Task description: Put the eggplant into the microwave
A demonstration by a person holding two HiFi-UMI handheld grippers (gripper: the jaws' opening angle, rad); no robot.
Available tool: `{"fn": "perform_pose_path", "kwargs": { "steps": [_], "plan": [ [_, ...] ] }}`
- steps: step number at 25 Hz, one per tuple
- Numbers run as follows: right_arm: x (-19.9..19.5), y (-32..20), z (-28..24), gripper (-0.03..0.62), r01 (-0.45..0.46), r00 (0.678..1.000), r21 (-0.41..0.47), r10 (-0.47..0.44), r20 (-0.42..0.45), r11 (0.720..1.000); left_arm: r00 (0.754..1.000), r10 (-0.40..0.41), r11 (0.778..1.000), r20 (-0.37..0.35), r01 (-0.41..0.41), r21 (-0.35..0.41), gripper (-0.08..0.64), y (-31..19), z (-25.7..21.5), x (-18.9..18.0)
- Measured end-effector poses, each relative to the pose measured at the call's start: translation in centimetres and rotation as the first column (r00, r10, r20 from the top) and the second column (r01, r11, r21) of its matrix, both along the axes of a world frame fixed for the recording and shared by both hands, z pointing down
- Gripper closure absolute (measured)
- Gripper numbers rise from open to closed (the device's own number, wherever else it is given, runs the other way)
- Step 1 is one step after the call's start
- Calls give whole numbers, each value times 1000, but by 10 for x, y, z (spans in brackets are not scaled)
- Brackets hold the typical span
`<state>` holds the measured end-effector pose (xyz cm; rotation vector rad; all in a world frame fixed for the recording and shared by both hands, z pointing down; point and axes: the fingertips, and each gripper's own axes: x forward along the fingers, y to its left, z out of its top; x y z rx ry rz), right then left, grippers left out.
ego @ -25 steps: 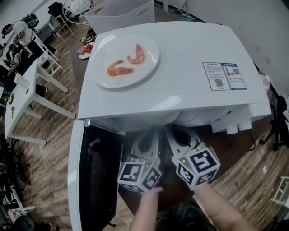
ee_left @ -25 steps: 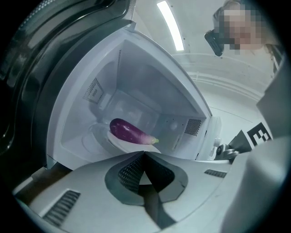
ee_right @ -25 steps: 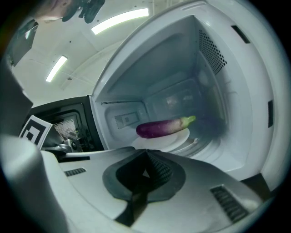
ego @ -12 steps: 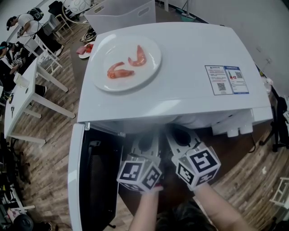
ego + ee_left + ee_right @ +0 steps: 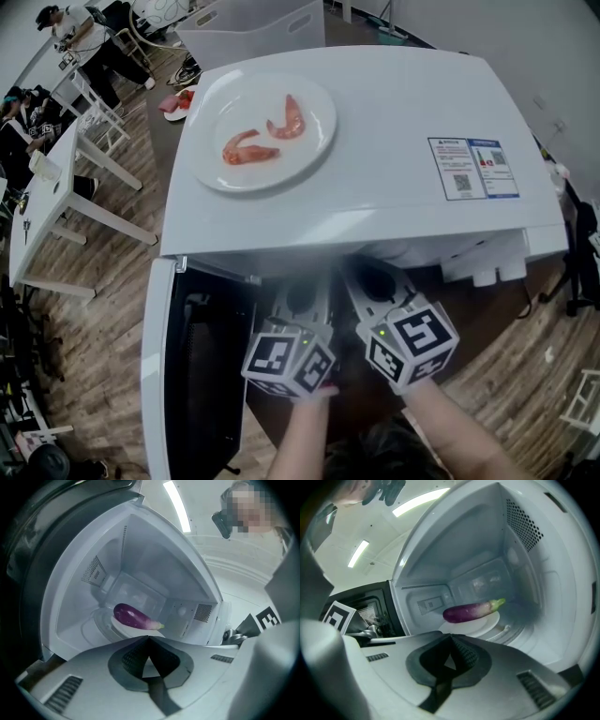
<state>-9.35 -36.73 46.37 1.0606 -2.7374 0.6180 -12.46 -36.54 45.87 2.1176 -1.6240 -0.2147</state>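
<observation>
The purple eggplant lies on a white plate on the turntable inside the open white microwave. Both grippers hover side by side just in front of the microwave's mouth, pointing in at the eggplant and apart from it. My left gripper is shut, its tips meeting with nothing between them. My right gripper is shut and empty as well. In the head view the oven's top hides the eggplant.
The microwave door hangs open at the left of the grippers. On top of the oven rests a white plate with two pink shrimps. White tables and people stand at the far left on the wooden floor.
Both grippers have kept still. Only the people in the far left background have shifted.
</observation>
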Motion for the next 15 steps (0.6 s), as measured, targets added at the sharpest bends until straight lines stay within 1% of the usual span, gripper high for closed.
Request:
{"fn": "perform_pose_path", "kwargs": {
  "steps": [6, 10, 12, 15],
  "plan": [
    [-4, 12, -4, 589, 26, 1000, 16, -26, 13, 1000, 1000, 4, 1000, 3, -4, -2, 557, 9, 2, -2],
    [-8, 24, -10, 589, 48, 999, 45, -49, 23, 998, 1000, 0, 1000, 3, 0, -5, 557, 18, 3, -4],
    [-9, 29, -14, 589, 53, 998, 59, -55, 29, 997, 1000, -3, 1000, 4, 3, -4, 557, 22, 1, -4],
    [-9, 35, -17, 589, 49, 998, 57, -52, 45, 997, 1000, -1, 1000, 8, 1, 4, 557, 29, -4, -4]
  ]
}}
